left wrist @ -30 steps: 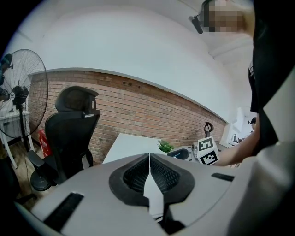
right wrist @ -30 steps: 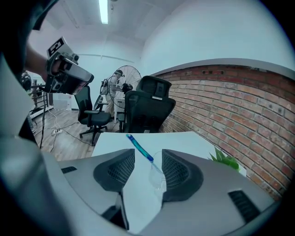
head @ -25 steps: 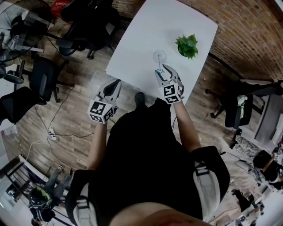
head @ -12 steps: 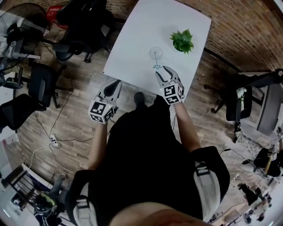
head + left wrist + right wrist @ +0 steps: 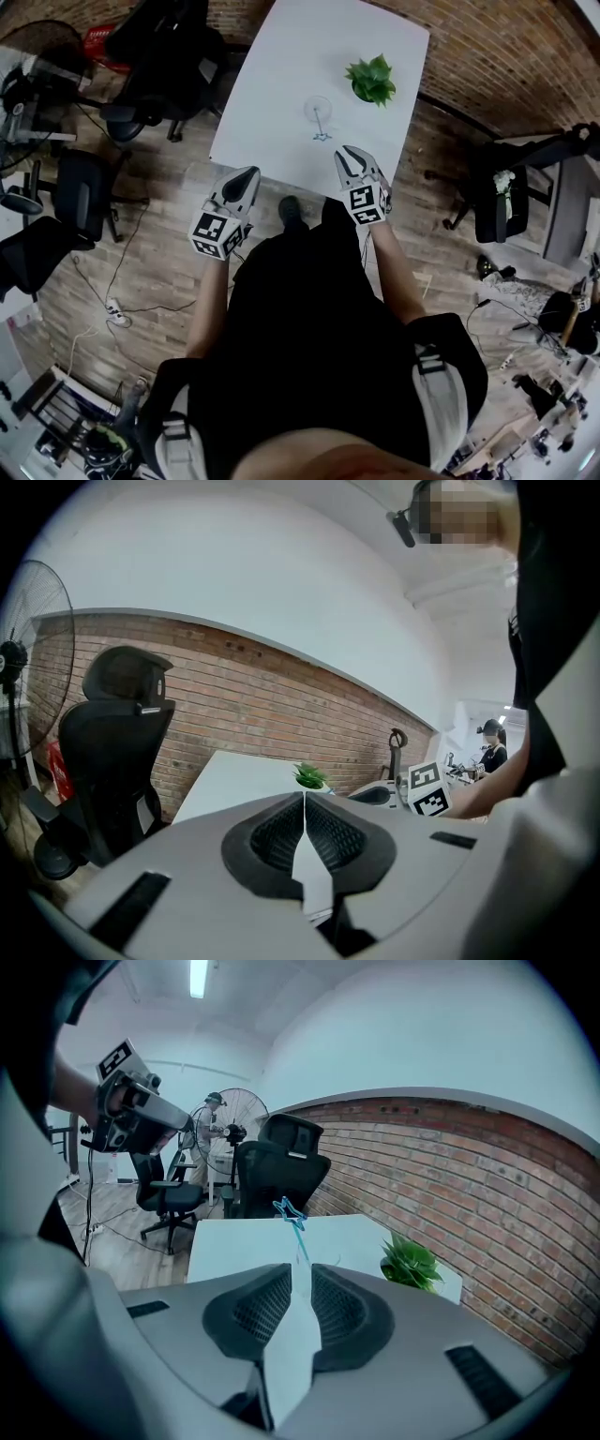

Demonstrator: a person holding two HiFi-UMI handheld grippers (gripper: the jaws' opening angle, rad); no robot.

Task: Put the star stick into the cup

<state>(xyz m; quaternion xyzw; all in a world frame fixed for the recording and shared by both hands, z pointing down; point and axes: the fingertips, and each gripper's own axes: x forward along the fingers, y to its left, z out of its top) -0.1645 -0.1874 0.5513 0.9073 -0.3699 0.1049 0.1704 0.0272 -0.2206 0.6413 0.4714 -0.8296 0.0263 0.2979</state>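
Note:
A clear cup (image 5: 317, 107) stands on the white table (image 5: 272, 84), and the thin blue star stick (image 5: 321, 129) rests in it, leaning toward me. In the right gripper view the star (image 5: 288, 1209) shows above the jaws, which hide most of the cup. My right gripper (image 5: 349, 154) hangs off the table's near edge, apart from the stick. Its jaws have just been closing and stand a little apart with nothing between them. My left gripper (image 5: 247, 175) is held over the floor left of the table, jaws together and empty.
A small green potted plant (image 5: 371, 80) sits on the table right of the cup. Black office chairs (image 5: 159, 56) crowd the floor to the left, with a standing fan (image 5: 11, 658) beyond. Cables lie on the wooden floor (image 5: 141, 272). A brick wall (image 5: 487, 56) runs behind.
The right gripper has drawn back from the stick and cup toward me, and its jaws have narrowed. The stick stays in the cup. The left gripper has also pulled back a little.

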